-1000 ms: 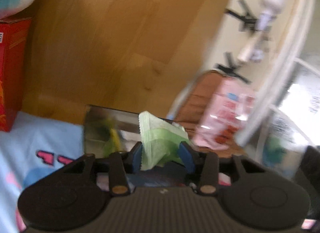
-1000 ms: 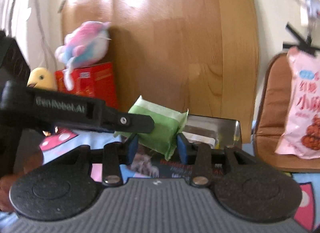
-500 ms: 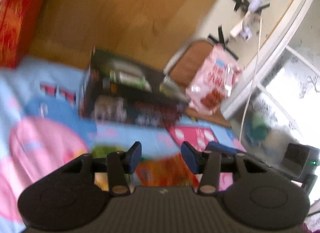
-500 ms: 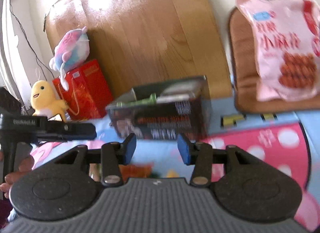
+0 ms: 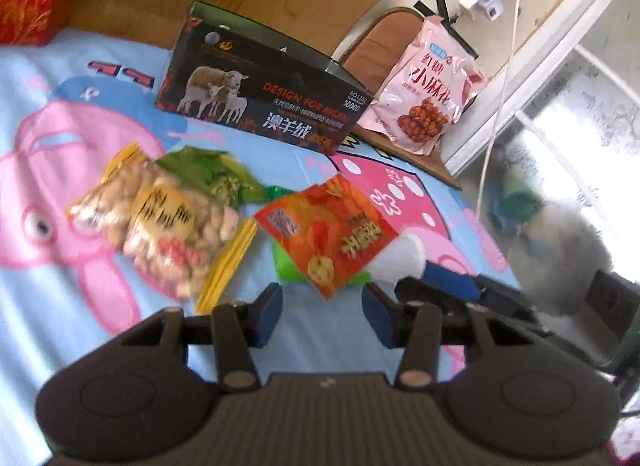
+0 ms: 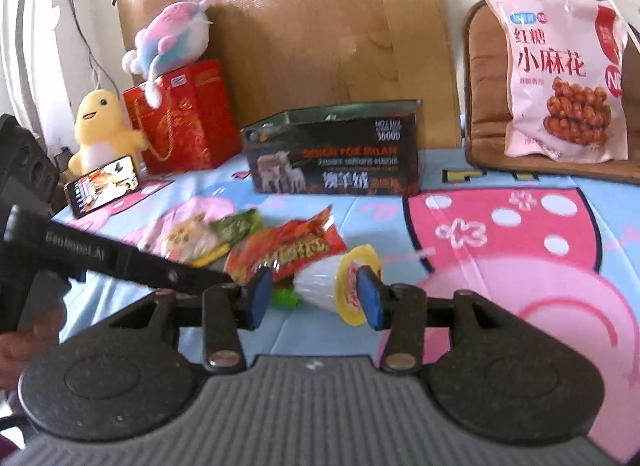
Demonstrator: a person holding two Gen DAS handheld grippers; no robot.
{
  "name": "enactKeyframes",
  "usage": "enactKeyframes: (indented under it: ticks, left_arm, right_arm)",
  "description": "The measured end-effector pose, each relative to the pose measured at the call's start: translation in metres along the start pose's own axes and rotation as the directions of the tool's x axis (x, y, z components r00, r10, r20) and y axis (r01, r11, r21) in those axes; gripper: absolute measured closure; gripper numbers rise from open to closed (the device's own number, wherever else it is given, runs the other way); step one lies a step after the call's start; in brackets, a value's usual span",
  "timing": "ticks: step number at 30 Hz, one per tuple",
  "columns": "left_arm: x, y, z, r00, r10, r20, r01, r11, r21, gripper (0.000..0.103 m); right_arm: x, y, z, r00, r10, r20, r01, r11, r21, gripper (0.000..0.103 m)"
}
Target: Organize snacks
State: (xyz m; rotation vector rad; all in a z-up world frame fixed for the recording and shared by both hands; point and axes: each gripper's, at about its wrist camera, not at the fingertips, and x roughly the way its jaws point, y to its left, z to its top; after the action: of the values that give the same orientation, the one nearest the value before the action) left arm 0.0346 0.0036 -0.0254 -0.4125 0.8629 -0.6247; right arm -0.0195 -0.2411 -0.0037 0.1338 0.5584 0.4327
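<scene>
On the cartoon bedsheet (image 5: 60,286), loose snacks lie near me, the dark box (image 5: 260,105) farther back. My left gripper (image 5: 322,312) is closing, empty; my right gripper (image 6: 314,298) is part-open, framing the jelly cup (image 6: 340,286) for pickup.

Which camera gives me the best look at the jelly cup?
The right wrist view: the jelly cup lies on its side there, yellow lid visible. In the left wrist view the orange packet covers part of it.
</scene>
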Motion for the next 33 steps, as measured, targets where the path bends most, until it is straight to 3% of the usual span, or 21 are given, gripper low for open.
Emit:
enactKeyframes:
  ticks: [4,8,10,14,16,18,20,22,23,25,33]
  left_arm:
    - [-0.010,0.004,-0.012,1.000,-0.005,0.007,0.005,1.000,-0.019,0.058]
    - [-0.015,0.006,-0.017,1.000,-0.013,0.014,0.013,1.000,-0.029,0.059]
    - [-0.016,0.007,-0.018,1.000,-0.016,0.018,0.017,0.999,-0.030,0.059]
    - [-0.015,0.008,-0.019,0.999,-0.020,0.025,0.020,0.999,-0.030,0.057]
    - [-0.015,0.008,-0.020,0.999,-0.021,0.027,0.022,0.999,-0.033,0.057]
    - [-0.016,0.009,-0.021,0.999,-0.023,0.032,0.024,0.999,-0.038,0.057]
    - [-0.016,0.009,-0.022,0.999,-0.023,0.037,0.025,0.999,-0.041,0.057]
    - [-0.017,0.009,-0.022,0.999,-0.025,0.039,0.026,0.999,-0.044,0.057]
    - [-0.018,0.010,-0.022,0.999,-0.026,0.040,0.028,0.999,-0.046,0.057]
    - [-0.019,0.012,-0.023,0.999,-0.033,0.041,0.035,0.998,-0.052,0.057]
    - [-0.020,0.013,-0.024,0.998,-0.045,0.047,0.047,0.997,-0.053,0.057]
  right_arm:
    - [-0.005,0.000,-0.009,0.999,0.016,-0.033,-0.015,1.000,0.022,0.053]
    - [-0.011,0.010,-0.014,1.000,0.001,-0.021,-0.002,0.998,-0.056,0.051]
    - [-0.009,0.009,-0.011,1.000,-0.024,-0.009,0.024,0.998,-0.065,0.038]
    - [0.002,0.002,-0.004,0.999,-0.054,-0.003,0.053,0.991,-0.120,0.036]
    - [0.011,-0.004,-0.001,0.999,-0.028,-0.017,0.025,0.986,-0.163,0.019]
    - [0.022,-0.008,0.002,0.999,-0.012,-0.036,0.004,0.977,-0.211,0.017]
    - [0.032,-0.009,0.006,0.998,0.009,-0.068,-0.026,0.969,-0.244,0.019]
    - [0.040,-0.008,0.007,0.992,0.049,-0.115,-0.076,0.968,-0.241,0.033]
    - [0.040,-0.007,0.006,0.991,0.064,-0.120,-0.092,0.966,-0.240,0.035]
    - [0.031,-0.001,0.002,0.993,0.082,-0.090,-0.103,0.960,-0.259,0.048]
    - [-0.012,0.015,-0.026,0.986,0.137,-0.099,-0.157,0.958,-0.241,0.053]
